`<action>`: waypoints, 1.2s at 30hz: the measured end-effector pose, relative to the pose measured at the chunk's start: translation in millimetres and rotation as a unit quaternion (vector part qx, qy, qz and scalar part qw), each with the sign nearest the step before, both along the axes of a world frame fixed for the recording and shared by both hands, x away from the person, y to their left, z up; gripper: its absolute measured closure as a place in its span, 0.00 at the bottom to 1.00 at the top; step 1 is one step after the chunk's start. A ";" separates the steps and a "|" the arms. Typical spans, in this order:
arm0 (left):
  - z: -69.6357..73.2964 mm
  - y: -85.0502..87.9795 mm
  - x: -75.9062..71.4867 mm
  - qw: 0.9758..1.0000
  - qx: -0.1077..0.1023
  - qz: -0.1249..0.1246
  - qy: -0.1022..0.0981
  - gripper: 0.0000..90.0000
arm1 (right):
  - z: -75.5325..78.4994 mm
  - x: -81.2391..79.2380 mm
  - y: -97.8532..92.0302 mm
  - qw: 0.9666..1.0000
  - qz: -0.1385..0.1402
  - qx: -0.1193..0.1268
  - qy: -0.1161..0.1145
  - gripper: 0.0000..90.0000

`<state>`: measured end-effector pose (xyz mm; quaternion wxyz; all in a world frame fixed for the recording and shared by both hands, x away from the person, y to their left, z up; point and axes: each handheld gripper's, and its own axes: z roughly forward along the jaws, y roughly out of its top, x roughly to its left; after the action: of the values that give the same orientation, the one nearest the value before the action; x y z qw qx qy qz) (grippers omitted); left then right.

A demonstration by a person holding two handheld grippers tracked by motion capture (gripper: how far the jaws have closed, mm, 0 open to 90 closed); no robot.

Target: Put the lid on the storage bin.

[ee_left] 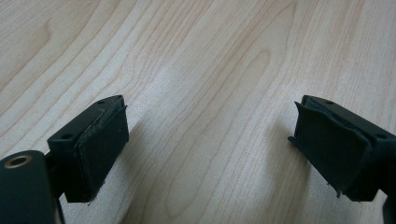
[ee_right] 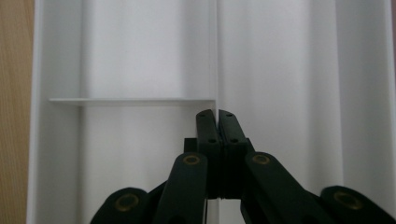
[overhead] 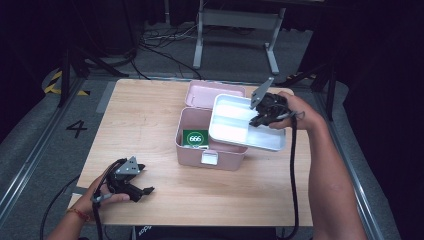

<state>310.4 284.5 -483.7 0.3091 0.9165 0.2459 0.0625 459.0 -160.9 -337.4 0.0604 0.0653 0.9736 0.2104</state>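
Observation:
A pink box (overhead: pixel 210 150) stands open on the wooden table (overhead: pixel 145 120), its lid (overhead: pixel 214 93) laid back behind it. Inside lies a green packet marked 666 (overhead: pixel 195 138). A white divided tray (overhead: pixel 245 122) hangs tilted over the box's right side, off the table. My right gripper (overhead: pixel 262 119) is shut on the tray's centre partition (ee_right: pixel 216 70); the jaws meet on that thin wall. My left gripper (overhead: pixel 145 182) rests near the table's front left corner, open, with only bare wood (ee_left: pixel 205 93) between its pads (ee_left: pixel 100 147).
Beyond the table's far edge stand a grey metal frame (overhead: pixel 235 30) and loose cables (overhead: pixel 165 45) on the floor. A floor mark "4" (overhead: pixel 76 128) lies to the left. Bare tabletop lies between the left gripper and the box.

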 end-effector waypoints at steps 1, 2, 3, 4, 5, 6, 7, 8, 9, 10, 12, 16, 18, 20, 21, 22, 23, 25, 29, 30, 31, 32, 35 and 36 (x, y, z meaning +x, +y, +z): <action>0.0 0.0 0.0 1.000 0.000 0.000 0.000 0.12 | -1.3 -0.1 6.4 1.000 0.003 -0.002 0.002 1.00; 0.0 0.2 0.0 1.000 0.000 -0.001 0.000 0.12 | -3.0 0.4 12.6 1.000 0.011 0.001 0.005 1.00; 0.0 0.2 0.0 1.000 0.000 -0.001 0.000 0.12 | -3.0 0.4 12.6 1.000 0.011 0.001 0.005 1.00; 0.0 0.2 0.0 1.000 0.000 -0.002 0.000 0.12 | -4.1 0.3 18.4 1.000 0.015 -0.001 0.007 1.00; 0.0 0.3 -0.2 1.000 0.000 -0.002 0.000 0.12 | -5.2 0.5 22.6 1.000 0.018 -0.001 0.007 1.00; 0.0 0.4 -0.2 1.000 0.000 -0.002 -0.001 0.12 | -7.0 1.2 28.7 1.000 0.022 0.003 0.009 1.00; 0.1 0.5 -0.5 1.000 0.000 -0.001 0.000 0.12 | -8.1 1.9 33.1 1.000 0.025 0.004 0.010 1.00; 0.2 0.7 -0.8 1.000 0.000 -0.002 0.000 0.12 | -9.3 2.3 37.1 1.000 0.024 0.007 0.010 1.00; 0.4 0.9 -0.9 1.000 0.001 -0.003 -0.001 0.12 | -10.7 3.4 40.9 0.999 0.027 0.009 0.013 1.00; 0.4 1.1 -0.8 1.000 0.002 -0.005 -0.001 0.12 | -12.5 4.0 44.8 0.999 0.029 0.010 0.013 1.00; 0.4 1.2 -1.2 1.000 0.002 -0.003 -0.001 0.12 | -14.6 5.1 51.8 0.999 0.032 0.008 0.014 1.00; 0.4 1.6 -1.7 1.000 0.001 -0.004 -0.001 0.12 | -14.7 6.6 64.1 0.999 0.042 0.017 0.012 1.00; 0.5 1.9 -1.9 1.000 0.001 -0.005 -0.001 0.12 | -13.1 7.6 64.6 0.999 0.043 0.027 0.009 1.00; 0.5 2.0 -1.9 1.000 0.001 -0.005 -0.001 0.13 | -12.1 7.6 64.0 0.999 0.039 0.032 0.007 1.00; 0.6 2.0 -1.9 1.000 0.001 -0.005 -0.001 0.13 | -10.6 8.3 62.3 0.998 0.037 0.041 0.006 1.00; 0.5 2.1 -1.8 1.000 0.001 -0.006 -0.001 0.13 | -10.1 8.6 61.6 0.998 0.037 0.046 0.006 1.00; 0.5 2.1 -1.8 1.000 0.001 -0.006 -0.001 0.13 | -10.1 8.6 61.6 0.998 0.037 0.046 0.006 1.00; 0.6 2.2 -1.6 1.000 0.000 -0.007 0.000 0.13 | -11.4 9.7 64.2 0.998 0.033 0.056 0.008 1.00; 0.6 2.2 -1.7 1.000 0.001 -0.006 0.000 0.13 | -14.4 8.7 71.4 0.997 0.035 0.068 0.009 1.00; 0.6 2.2 -1.8 1.000 0.001 -0.006 0.000 0.13 | -15.1 8.6 73.1 0.996 0.041 0.074 0.008 1.00; 0.5 2.2 -1.8 1.000 0.001 -0.006 -0.001 0.13 | -15.9 8.0 74.0 0.996 0.043 0.080 0.012 1.00; 0.6 2.2 -2.0 1.000 0.001 -0.006 -0.001 0.13 | -17.2 7.5 75.3 0.996 0.040 0.084 0.011 1.00; 0.5 2.1 -2.0 1.000 0.000 -0.006 -0.002 0.13 | -22.1 7.6 77.8 0.996 0.037 0.081 0.014 1.00; 0.5 2.1 -2.0 1.000 0.000 -0.006 -0.001 0.13 | -23.6 7.8 78.0 0.996 0.038 0.079 0.014 1.00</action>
<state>308.3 286.6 -483.2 0.3095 0.9180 0.2402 0.0620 466.8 -82.9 -361.0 0.0337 0.0353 0.9563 0.2883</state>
